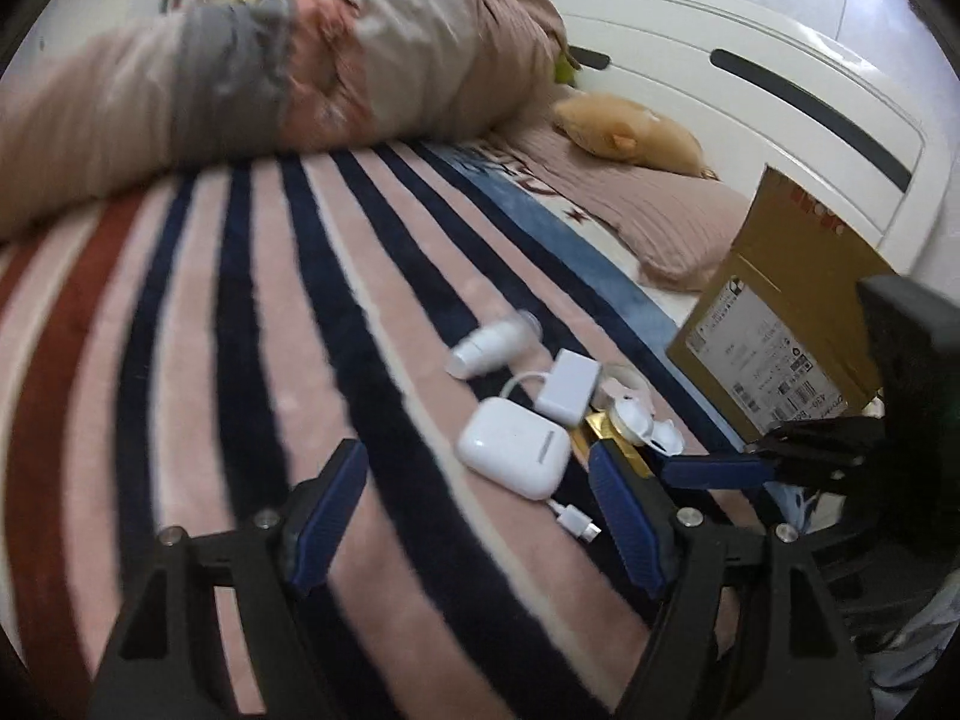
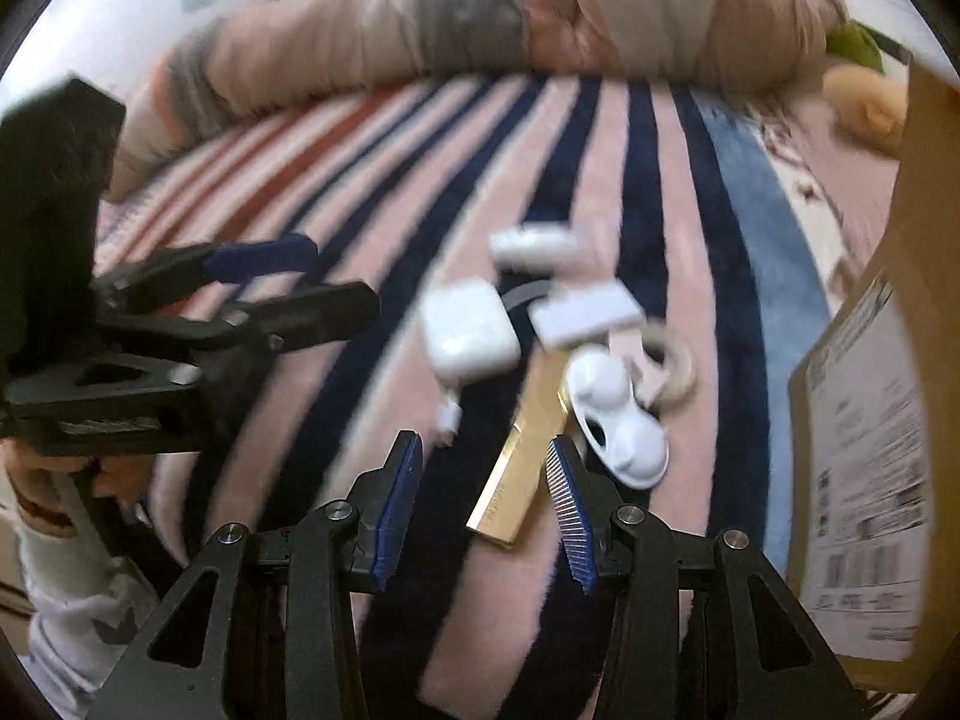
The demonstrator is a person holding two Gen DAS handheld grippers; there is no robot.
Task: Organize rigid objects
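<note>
Several small rigid items lie on a striped blanket: a white earbud case (image 1: pixel 513 446) (image 2: pixel 469 331), a white adapter (image 1: pixel 569 387) (image 2: pixel 585 313), a small white bottle (image 1: pixel 489 348) (image 2: pixel 531 246), a gold bar (image 2: pixel 522 450) (image 1: pixel 606 441), a white two-cup case (image 2: pixel 618 414) (image 1: pixel 645 426) and a tape ring (image 2: pixel 666 369). My left gripper (image 1: pixel 477 483) is open, just short of the earbud case. My right gripper (image 2: pixel 485 462) is open above the gold bar's near end. Each gripper shows in the other's view, the right (image 1: pixel 708 471) and the left (image 2: pixel 282 276).
A cardboard box (image 1: pixel 774 324) (image 2: pixel 870 420) with a printed label stands at the right, close to the items. A rolled duvet (image 1: pixel 252 78) lies across the back of the bed. A plush toy (image 1: pixel 630 132) and a pillow (image 1: pixel 678 222) lie by the white headboard (image 1: pixel 750 60).
</note>
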